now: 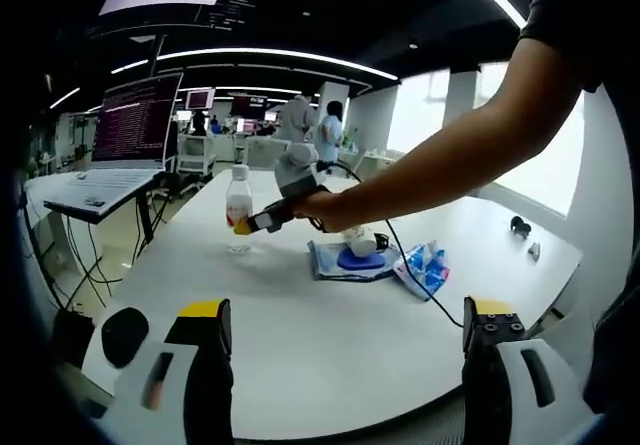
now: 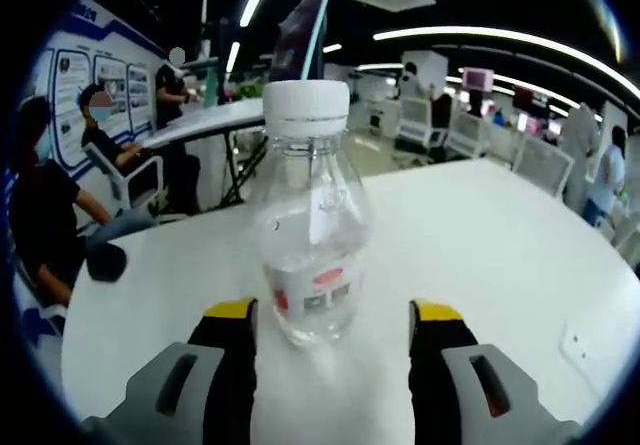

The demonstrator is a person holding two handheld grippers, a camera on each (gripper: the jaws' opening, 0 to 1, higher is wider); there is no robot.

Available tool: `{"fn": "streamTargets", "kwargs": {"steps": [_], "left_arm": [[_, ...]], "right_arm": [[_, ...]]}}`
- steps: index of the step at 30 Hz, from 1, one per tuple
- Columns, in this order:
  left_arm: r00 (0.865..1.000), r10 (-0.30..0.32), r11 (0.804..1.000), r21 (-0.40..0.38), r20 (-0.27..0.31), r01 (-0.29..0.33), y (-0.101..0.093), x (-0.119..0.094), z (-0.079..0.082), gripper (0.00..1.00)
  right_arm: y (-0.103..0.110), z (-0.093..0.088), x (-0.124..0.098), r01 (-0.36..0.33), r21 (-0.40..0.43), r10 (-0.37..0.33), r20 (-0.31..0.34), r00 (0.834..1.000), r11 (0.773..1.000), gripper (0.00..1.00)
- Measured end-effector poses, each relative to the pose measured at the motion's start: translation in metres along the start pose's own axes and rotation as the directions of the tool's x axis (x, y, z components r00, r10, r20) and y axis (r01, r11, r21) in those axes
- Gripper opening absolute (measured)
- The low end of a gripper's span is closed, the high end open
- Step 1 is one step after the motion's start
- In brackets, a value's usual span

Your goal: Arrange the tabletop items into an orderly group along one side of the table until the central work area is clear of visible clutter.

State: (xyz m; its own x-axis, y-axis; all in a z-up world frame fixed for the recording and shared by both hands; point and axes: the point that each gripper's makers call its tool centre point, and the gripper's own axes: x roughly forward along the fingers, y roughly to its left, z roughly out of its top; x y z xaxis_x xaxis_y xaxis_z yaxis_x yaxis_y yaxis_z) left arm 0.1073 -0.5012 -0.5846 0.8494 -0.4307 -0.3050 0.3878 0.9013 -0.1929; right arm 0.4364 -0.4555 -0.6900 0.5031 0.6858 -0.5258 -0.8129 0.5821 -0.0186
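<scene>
The surface (image 1: 300, 315) is viewed from its near edge by the left gripper view; the bottle (image 2: 308, 230), shared by both, is viewed close by the right gripper view.

Each claw (image 1: 345, 340) (image 2: 332, 340) has black jaws with yellow tips on a grey-white body; the person's sleeve (image 1: 570, 10) is dark.

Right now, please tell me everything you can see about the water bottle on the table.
The water bottle is clear plastic with a white ribbed screw cap, which is on, and a white label with red print around its lower body. It looks nearly empty. It stands upright on the white table. In the right gripper view it sits between the open, yellow-tipped jaws of the right gripper, apparently not yet squeezed. In the left gripper view the bottle stands left of a blue cloth.
</scene>
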Motion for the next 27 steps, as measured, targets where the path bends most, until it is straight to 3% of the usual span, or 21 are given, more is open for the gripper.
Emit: {"fn": "streamTargets", "kwargs": {"steps": [6, 9, 17, 27], "left_arm": [[1.0, -0.012, 1.0, 0.017, -0.006, 0.012, -0.003, 0.001, -0.001, 0.98], [1.0, -0.019, 1.0, 0.024, -0.006, 0.019, -0.006, 0.002, 0.0, 0.99], [1.0, -0.026, 0.999, 0.025, -0.003, 0.026, -0.007, 0.002, 0.0, 0.99], [0.999, -0.031, 0.999, 0.018, 0.009, 0.031, -0.008, 0.001, 0.002, 1.0]], "right_arm": [[0.005, -0.013, -0.014, -0.011, 0.014, 0.011, -0.021, 1.0, 1.0, 0.61], [0.011, -0.02, -0.018, -0.027, 0.016, 0.028, -0.038, 0.999, 0.999, 0.67], [0.017, -0.036, -0.047, -0.029, 0.064, 0.031, -0.028, 0.999, 0.998, 0.74], [0.025, -0.043, -0.072, -0.04, 0.077, 0.042, -0.026, 0.999, 0.996, 0.83]]}}
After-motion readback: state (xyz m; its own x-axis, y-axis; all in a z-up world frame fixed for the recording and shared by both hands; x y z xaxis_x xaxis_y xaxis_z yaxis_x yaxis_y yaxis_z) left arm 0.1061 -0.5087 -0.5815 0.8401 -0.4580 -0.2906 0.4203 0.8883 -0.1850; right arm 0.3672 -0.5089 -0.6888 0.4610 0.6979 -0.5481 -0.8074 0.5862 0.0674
